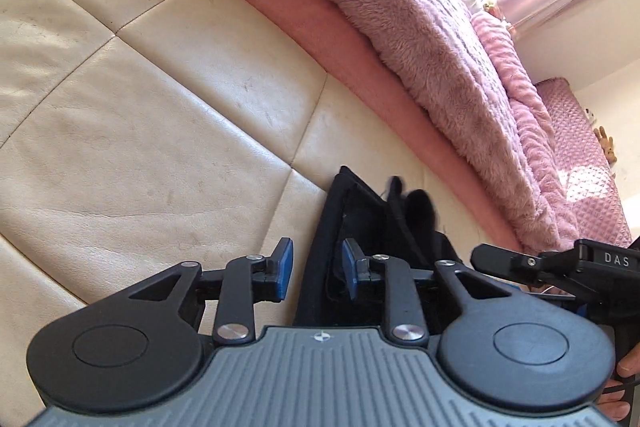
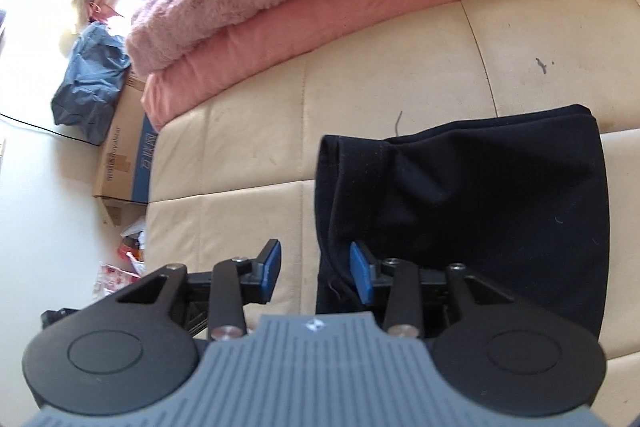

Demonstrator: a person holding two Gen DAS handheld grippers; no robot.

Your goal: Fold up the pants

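Observation:
The pants (image 2: pixel 480 195) are dark navy and lie folded into a compact bundle on the cream leather cushion (image 2: pixel 240 167). In the right wrist view my right gripper (image 2: pixel 316 273) is open and straddles the bundle's left edge. One blue pad (image 2: pixel 362 277) rests over the cloth and the other stands over bare cushion. In the left wrist view the pants (image 1: pixel 360 219) show as a narrow dark fold. My left gripper (image 1: pixel 318 269) is open across the fold's left edge, with neither pad pressing on it.
A pink cover (image 1: pixel 320 27) and a fuzzy mauve blanket (image 1: pixel 420 39) border the cushion (image 1: pixel 160 107). The other tool's black housing (image 1: pixel 600 261) and a hand (image 1: pixel 630 367) sit at the right edge. A cardboard box (image 2: pixel 120 163) and blue cloth (image 2: pixel 92 87) lie on the floor.

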